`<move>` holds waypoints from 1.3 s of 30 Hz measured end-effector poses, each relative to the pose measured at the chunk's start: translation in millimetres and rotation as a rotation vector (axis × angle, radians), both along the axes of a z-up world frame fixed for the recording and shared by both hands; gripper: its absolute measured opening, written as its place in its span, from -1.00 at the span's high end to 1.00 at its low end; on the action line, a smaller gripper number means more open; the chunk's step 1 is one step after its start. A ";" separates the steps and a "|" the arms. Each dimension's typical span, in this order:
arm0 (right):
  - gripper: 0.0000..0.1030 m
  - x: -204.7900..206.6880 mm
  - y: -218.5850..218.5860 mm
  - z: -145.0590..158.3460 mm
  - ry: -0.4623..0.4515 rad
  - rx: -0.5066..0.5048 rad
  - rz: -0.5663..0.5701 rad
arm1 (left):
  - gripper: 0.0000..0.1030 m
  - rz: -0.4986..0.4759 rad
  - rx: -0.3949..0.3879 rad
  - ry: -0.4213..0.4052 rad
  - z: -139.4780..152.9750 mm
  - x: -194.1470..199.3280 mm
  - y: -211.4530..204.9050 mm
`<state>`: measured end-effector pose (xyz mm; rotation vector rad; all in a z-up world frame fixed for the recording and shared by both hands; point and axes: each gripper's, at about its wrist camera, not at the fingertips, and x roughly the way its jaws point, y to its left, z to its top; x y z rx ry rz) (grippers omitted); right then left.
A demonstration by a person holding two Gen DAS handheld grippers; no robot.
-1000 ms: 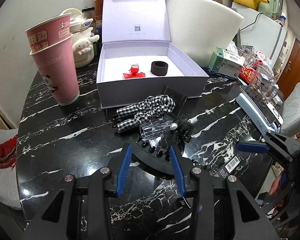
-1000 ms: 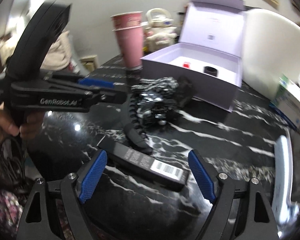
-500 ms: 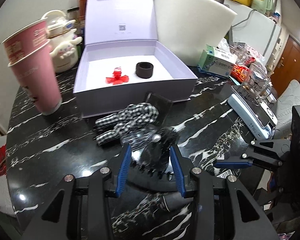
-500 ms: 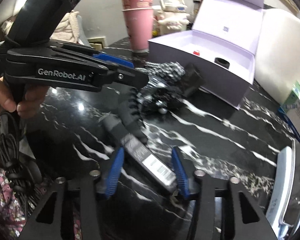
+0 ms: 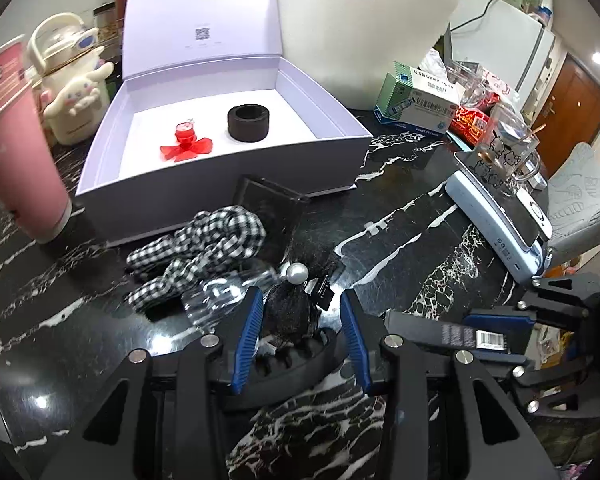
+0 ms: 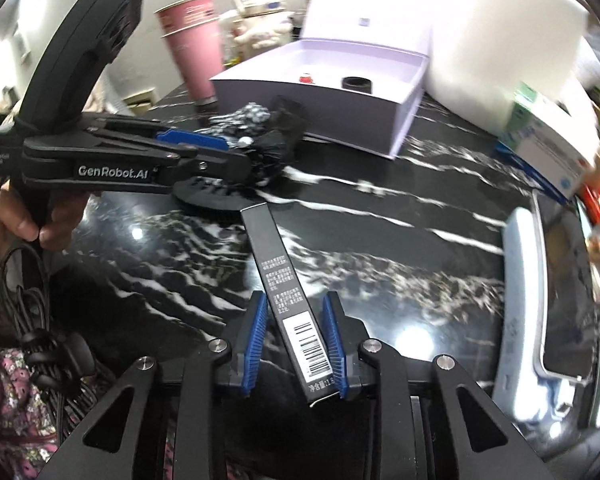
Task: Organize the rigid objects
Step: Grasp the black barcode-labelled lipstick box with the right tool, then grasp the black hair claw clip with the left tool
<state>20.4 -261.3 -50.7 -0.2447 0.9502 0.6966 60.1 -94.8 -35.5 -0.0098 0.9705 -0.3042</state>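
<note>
An open lilac box (image 5: 204, 184) holds a red flower clip (image 5: 186, 146) and a black ring (image 5: 247, 123). In front lie a checked hair bow (image 5: 204, 248), a clear clip (image 5: 220, 296), a black pearl hair clip (image 5: 290, 304) and a black comb (image 5: 288, 364). My left gripper (image 5: 300, 320) is open, its fingers either side of the pearl clip above the comb. My right gripper (image 6: 296, 328) is shut on a long black barcoded box (image 6: 288, 288), also seen in the left wrist view (image 5: 460, 332).
Pink stacked cups (image 5: 16, 152) and a white plush kettle (image 5: 72, 92) stand left of the box. A white foam block (image 5: 360, 28), a medicine carton (image 5: 416, 104), a glass mug (image 5: 504, 148) and a pale blue device (image 5: 496, 232) stand to the right on the black marble table (image 5: 400, 220).
My left gripper moved forward over the comb to the pearl clip. My right gripper closed from wide open onto the long black box and turned it end-on.
</note>
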 end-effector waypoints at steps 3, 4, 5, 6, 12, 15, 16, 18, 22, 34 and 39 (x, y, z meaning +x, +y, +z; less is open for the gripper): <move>0.44 3.8 -8.6 -0.9 0.014 0.005 -0.038 | 0.23 -0.012 0.012 0.009 -3.1 6.5 -5.5; 0.44 2.3 -8.5 0.1 0.017 0.006 -0.047 | 0.23 -0.016 0.010 0.016 -4.7 9.2 -7.2; 0.44 3.8 -9.9 -0.2 0.023 0.009 -0.058 | 0.23 -0.019 0.009 0.021 -5.8 10.9 -8.1; 0.44 4.3 -11.5 0.0 0.026 0.012 -0.065 | 0.23 -0.025 0.008 0.030 -7.5 13.4 -9.4; 0.32 13.3 -17.2 0.2 0.040 0.021 -0.102 | 0.23 -0.053 0.024 0.041 -12.9 23.0 -16.5; 0.24 20.0 -17.0 -1.2 0.048 0.032 -0.117 | 0.23 -0.070 0.036 0.052 -15.8 28.1 -21.2; 0.23 21.6 -16.7 -1.4 0.050 0.034 -0.120 | 0.23 -0.074 0.043 0.060 -17.7 29.9 -23.2; 0.22 23.5 -16.3 -1.4 0.046 0.030 -0.127 | 0.22 -0.077 0.051 0.062 -19.9 32.6 -26.6; 0.22 23.2 -13.8 -1.3 0.035 0.016 -0.126 | 0.22 -0.089 0.082 0.037 -21.2 34.9 -33.3; 0.48 20.2 -14.5 -3.0 0.010 0.025 -0.136 | 0.22 -0.078 0.094 -0.002 -22.5 36.2 -36.8; 0.63 21.6 -17.6 -3.4 0.003 0.043 -0.148 | 0.36 -0.073 0.066 0.009 -21.0 32.1 -29.9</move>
